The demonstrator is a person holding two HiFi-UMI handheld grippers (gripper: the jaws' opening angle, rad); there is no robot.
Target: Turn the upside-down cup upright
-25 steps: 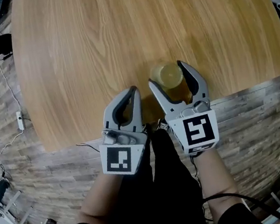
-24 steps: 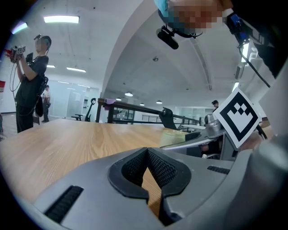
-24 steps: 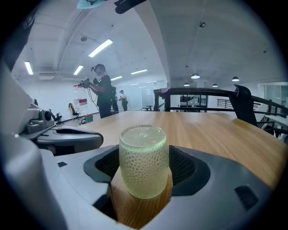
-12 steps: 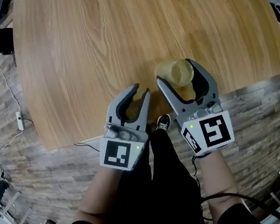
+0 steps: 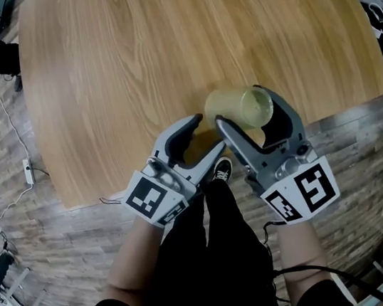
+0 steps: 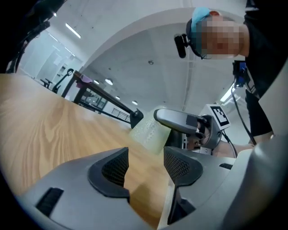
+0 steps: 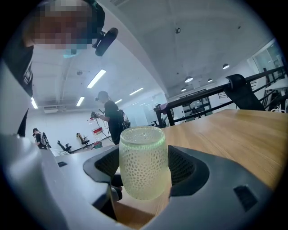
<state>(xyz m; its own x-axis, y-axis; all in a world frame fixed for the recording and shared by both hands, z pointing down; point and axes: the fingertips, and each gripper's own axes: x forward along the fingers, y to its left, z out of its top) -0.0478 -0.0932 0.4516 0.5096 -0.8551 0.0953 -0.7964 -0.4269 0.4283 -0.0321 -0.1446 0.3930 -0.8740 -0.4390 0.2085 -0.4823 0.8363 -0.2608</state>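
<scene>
Green cup (image 7: 143,162) | held: right tool (image 5: 242,106) | left tool (image 5: 208,134): just opened, empty

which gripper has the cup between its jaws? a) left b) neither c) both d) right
d: the right gripper is shut on the dimpled green cup, while the left gripper has just been opening its jaws, with nothing between them.
</scene>
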